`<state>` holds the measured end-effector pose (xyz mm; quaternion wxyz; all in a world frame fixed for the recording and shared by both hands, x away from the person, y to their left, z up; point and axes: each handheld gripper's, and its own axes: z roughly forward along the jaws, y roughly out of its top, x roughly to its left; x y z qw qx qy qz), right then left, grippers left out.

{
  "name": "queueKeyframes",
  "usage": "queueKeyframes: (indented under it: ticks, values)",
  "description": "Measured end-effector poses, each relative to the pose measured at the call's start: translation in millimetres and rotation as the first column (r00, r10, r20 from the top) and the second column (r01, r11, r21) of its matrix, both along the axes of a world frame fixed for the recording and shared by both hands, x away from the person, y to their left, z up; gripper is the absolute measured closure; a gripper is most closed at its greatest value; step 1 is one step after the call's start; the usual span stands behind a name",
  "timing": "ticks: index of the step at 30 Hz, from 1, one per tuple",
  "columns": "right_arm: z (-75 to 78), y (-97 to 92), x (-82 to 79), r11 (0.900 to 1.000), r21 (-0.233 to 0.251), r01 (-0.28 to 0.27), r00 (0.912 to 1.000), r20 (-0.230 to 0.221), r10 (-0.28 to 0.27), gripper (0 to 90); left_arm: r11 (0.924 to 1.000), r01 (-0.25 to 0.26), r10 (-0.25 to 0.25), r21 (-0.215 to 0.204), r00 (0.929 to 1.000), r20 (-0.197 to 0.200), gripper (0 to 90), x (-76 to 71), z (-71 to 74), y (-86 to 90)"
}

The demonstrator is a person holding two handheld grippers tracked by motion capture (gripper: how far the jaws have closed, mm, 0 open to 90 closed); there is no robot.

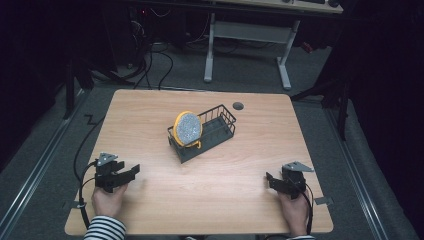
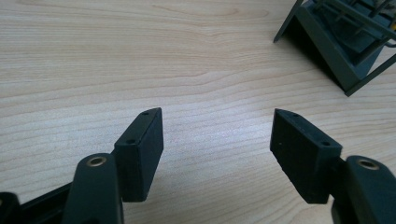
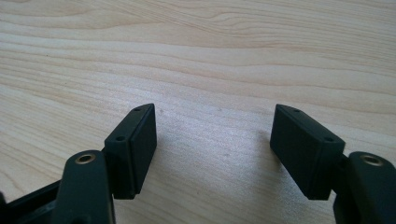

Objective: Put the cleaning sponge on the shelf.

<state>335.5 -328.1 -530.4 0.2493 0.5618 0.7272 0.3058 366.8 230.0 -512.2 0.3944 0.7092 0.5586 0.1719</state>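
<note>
Centrally, the round grey speckled plate with a yellow rim (image 1: 188, 128) stands on edge in the black wire dish rack (image 1: 221, 116), at the rack's near-left end, face turned toward the person and leaning slightly. The rack sits skewed on the light wooden table (image 1: 150, 120), roughly mid-table, a bit toward the far side. A small dark round grommet (image 1: 238, 105) is set into the tabletop just beyond the rack's far end.

Left gripper (image 1: 131, 172) (black, grey three-cornered plate on top) is low at the near-left part of the table, well apart from the rack, jaws pointing right and slightly away. In the left gripper view its jaws are spread wide with bare wood between them; a corner of the rack shows at top right of that view, not between the jaws.

Right gripper (image 1: 268, 179) sits near the table's near-right corner, jaws pointing left, also well apart from the rack. Right gripper view: jaws spread wide, bare wood grain between them.

Each gripper is held by a hand from the near edge; a striped sleeve (image 1: 106, 229) shows at the left wrist. Beyond the table, white desk legs (image 1: 210, 50) stand on grey floor.
</note>
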Motion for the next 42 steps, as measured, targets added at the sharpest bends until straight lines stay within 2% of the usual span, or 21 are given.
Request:
queueKeyframes:
  ticks: [5,12,24,32,42]
  values:
    - [0.0,0.0,0.0,1.0,0.0,0.0,1.0,0.0,0.0,31.7,0.9996,-0.008,0.008,0.027,1.0,0.0,35.2,1.8,-6.1,-2.9]
    - [0.0,0.0,0.0,1.0,0.0,0.0,1.0,0.0,0.0,31.7,0.9991,-0.002,0.002,0.043,1.0,-0.007,35.0,5.2,-10.0,-5.6]
    - [0.0,0.1,-0.1,1.0,0.001,0.001,1.0,-0.001,-0.001,31.7,0.9955,-0.011,0.011,0.094,0.9999,0.008,35.0,9.0,-15.2,-12.1]
    - [0.0,0.0,0.0,1.0,0.0,0.0,1.0,0.0,0.0,31.7,0.9913,-0.009,0.009,0.131,1.0,0.005,35.0,11.0,-19.8,-15.5]
    - [0.0,0.0,0.0,1.0,0.0,-0.001,1.0,0.0,0.001,31.7,0.9824,-0.008,0.003,0.186,0.9995,0.03,34.5,10.0,-24.4,-18.7]
